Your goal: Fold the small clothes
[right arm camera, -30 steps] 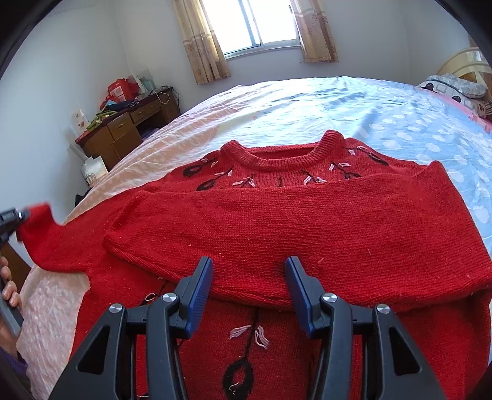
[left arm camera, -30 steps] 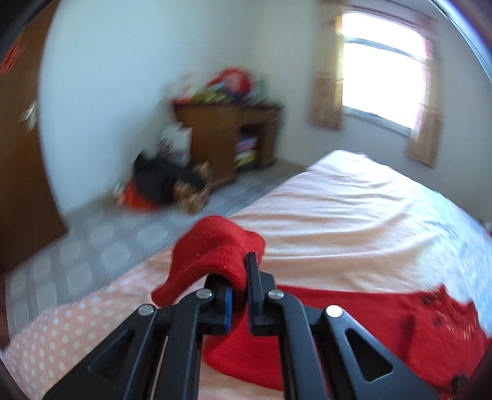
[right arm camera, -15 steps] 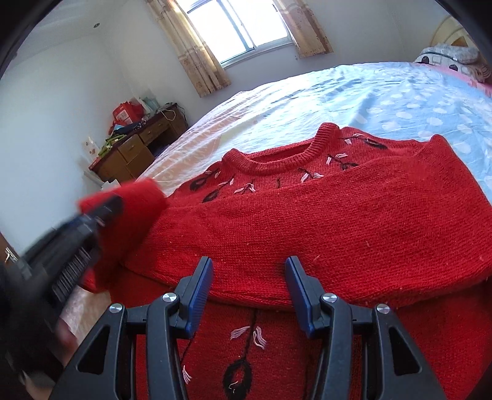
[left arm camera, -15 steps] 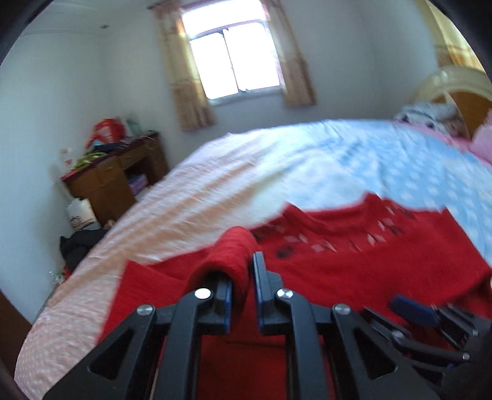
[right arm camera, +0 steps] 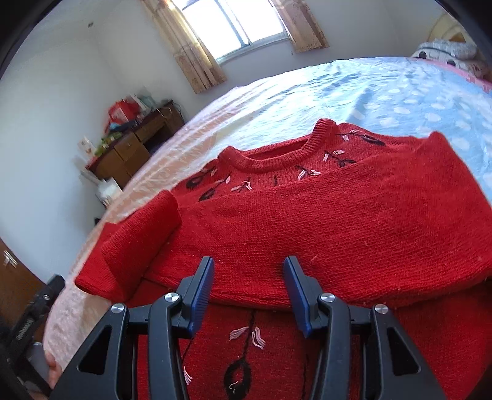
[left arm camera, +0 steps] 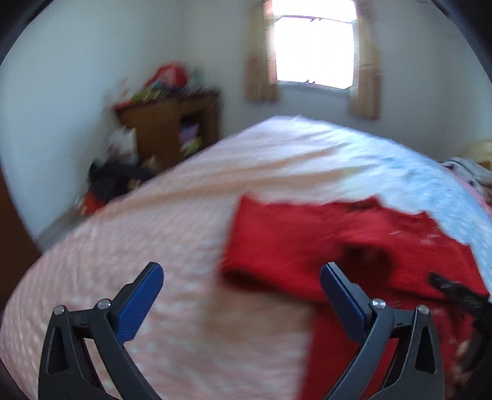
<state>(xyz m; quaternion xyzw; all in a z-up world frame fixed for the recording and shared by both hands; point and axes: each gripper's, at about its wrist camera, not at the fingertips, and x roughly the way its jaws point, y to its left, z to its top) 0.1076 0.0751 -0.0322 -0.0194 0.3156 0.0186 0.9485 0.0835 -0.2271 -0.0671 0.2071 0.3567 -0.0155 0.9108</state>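
Note:
A red knitted sweater (right arm camera: 338,215) with embroidered flowers lies flat on the bed, collar at the far side. One sleeve is folded straight across its chest. The other sleeve (right arm camera: 144,234) lies doubled over at the sweater's left edge. My left gripper (left arm camera: 240,270) hangs above the bedcover just left of the sweater (left arm camera: 307,240); its jaws are opening wide with nothing between them. My right gripper (right arm camera: 249,264) hovers over the near edge of the crossed sleeve, half open and pressing on nothing.
The bedcover (left arm camera: 153,246) is pink on the left and blue (right arm camera: 399,92) on the right, with white dots. A cluttered wooden desk (right arm camera: 129,154) stands by the wall under a curtained window (right arm camera: 240,27). Pillows (right arm camera: 446,52) lie far right. A hand (right arm camera: 52,369) shows at lower left.
My left gripper carried the sleeve cuff to the right over the sweater, let it go and drew back left with jaws wide. The sleeve now lies folded. The right gripper stayed put.

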